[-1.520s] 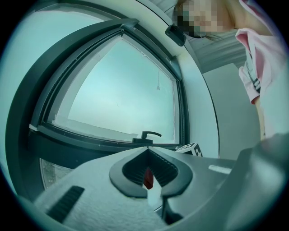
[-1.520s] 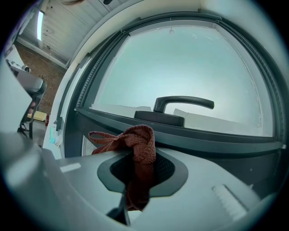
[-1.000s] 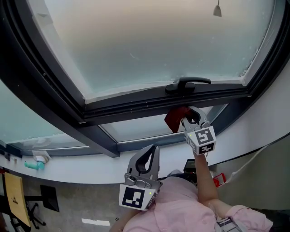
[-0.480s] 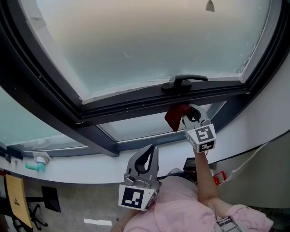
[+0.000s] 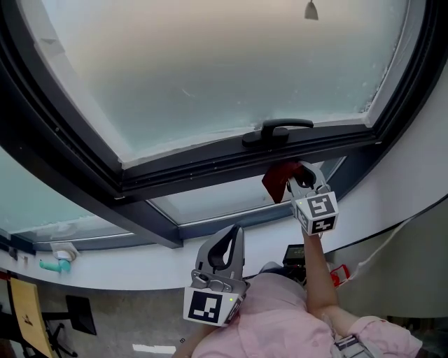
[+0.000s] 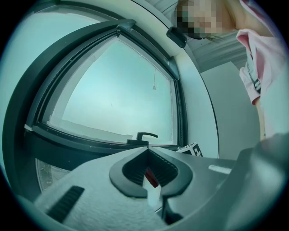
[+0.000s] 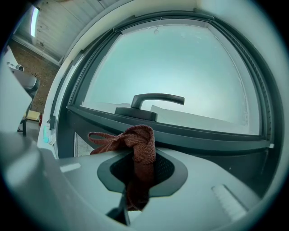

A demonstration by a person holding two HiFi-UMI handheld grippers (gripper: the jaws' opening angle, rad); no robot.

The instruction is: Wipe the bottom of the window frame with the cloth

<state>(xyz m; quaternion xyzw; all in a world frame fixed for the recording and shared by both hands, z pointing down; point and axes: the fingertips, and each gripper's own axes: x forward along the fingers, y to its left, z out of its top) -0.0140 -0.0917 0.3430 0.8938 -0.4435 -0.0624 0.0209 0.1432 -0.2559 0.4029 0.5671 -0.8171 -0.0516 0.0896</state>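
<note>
A red-brown cloth (image 5: 278, 179) is bunched against the dark bottom rail (image 5: 210, 164) of the window frame, just below the black handle (image 5: 276, 131). My right gripper (image 5: 297, 176) is shut on the cloth and holds it up at the rail. In the right gripper view the cloth (image 7: 139, 149) hangs out between the jaws, in front of the rail (image 7: 203, 140) and under the handle (image 7: 151, 101). My left gripper (image 5: 229, 239) is held low near the person's chest, shut and holding nothing. In the left gripper view the jaws of my left gripper (image 6: 147, 149) meet, with the handle (image 6: 142, 136) beyond them.
A white sill (image 5: 140, 269) runs below a lower glass pane (image 5: 210, 199). A teal fitting (image 5: 52, 264) sits at its left end. A blind pull (image 5: 311, 10) hangs over the frosted pane. A black device (image 5: 294, 253) and a red item (image 5: 338, 274) lie by the person's arm.
My right gripper and the cloth have slid a little to the right along the bottom rail, away from under the handle. The left gripper has stayed where it was.
</note>
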